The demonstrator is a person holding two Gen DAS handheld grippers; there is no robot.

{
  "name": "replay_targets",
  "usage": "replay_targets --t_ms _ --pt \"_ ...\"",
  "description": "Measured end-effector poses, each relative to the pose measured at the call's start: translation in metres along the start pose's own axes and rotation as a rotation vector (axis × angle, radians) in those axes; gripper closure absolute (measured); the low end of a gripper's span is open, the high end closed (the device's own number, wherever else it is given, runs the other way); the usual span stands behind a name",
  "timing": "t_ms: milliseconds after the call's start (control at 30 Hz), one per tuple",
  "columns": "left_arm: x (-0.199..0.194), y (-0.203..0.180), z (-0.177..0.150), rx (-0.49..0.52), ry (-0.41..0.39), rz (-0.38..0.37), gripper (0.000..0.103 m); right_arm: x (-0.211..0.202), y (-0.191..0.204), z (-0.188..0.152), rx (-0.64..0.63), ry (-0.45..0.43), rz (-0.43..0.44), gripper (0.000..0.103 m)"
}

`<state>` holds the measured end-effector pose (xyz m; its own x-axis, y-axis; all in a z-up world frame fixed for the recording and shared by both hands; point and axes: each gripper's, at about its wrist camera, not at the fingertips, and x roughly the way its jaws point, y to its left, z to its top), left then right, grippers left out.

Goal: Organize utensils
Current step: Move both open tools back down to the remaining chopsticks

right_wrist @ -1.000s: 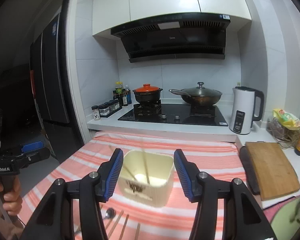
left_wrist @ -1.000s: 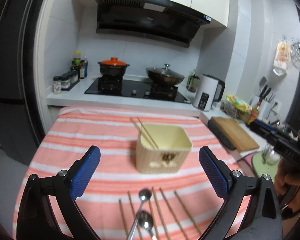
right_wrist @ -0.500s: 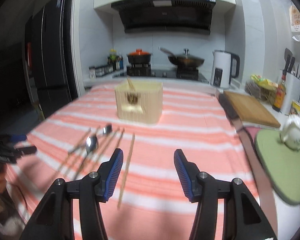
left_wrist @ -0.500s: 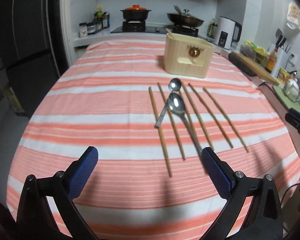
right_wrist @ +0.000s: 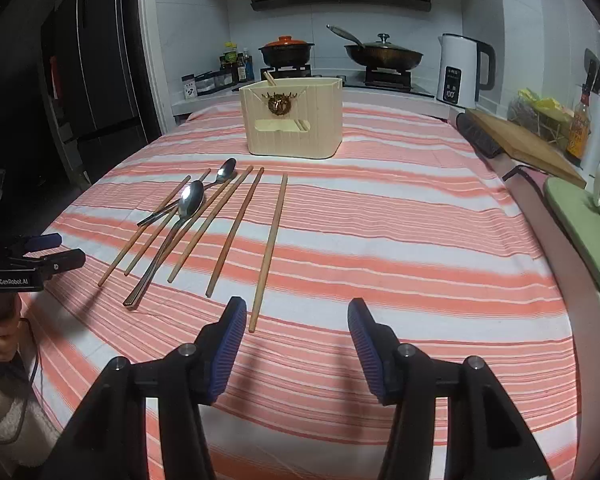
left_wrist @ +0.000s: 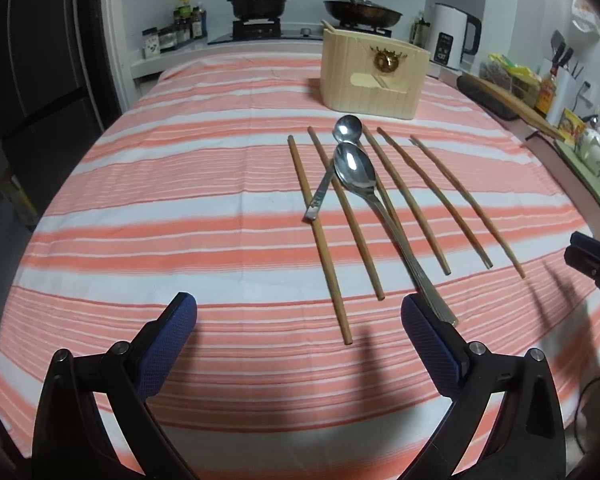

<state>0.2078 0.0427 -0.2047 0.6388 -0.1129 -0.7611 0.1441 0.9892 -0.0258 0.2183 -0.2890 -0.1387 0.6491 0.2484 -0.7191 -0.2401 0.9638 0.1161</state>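
Six brown wooden chopsticks (left_wrist: 410,204) and two steel spoons (left_wrist: 354,168) lie on the striped tabletop (left_wrist: 180,200) just ahead of both tools, left (left_wrist: 298,330) and right (right_wrist: 296,330), jaws apart and empty.

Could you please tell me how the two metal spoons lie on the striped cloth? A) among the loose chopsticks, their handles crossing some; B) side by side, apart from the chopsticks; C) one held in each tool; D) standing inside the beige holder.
A: the small spoon and large spoon lie among the chopsticks, handles crossing some.
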Motion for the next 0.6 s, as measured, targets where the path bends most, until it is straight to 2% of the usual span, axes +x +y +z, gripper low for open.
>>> replay_targets --t_ms 100,200,300,367,600 --pt "0.007 -0.008 -0.005 0.04 0.016 0.036 0.004 0.009 0.005 -0.001 0.006 0.035 0.032 0.049" --pt "0.014 -0.011 -0.009 0.06 0.037 0.049 0.011 0.015 0.013 -0.002 -0.014 0.061 0.057 0.05" --pt "0.018 -0.008 -0.012 0.042 0.051 0.041 0.013 0.024 0.02 -0.003 -0.034 0.089 0.066 0.054" --pt "0.02 -0.006 -0.012 0.026 0.054 0.038 0.015 0.031 0.022 -0.003 -0.032 0.112 0.075 0.06" --pt "0.023 0.002 -0.011 -0.038 0.064 0.011 0.029 0.044 0.03 -0.003 -0.057 0.136 0.058 0.062"
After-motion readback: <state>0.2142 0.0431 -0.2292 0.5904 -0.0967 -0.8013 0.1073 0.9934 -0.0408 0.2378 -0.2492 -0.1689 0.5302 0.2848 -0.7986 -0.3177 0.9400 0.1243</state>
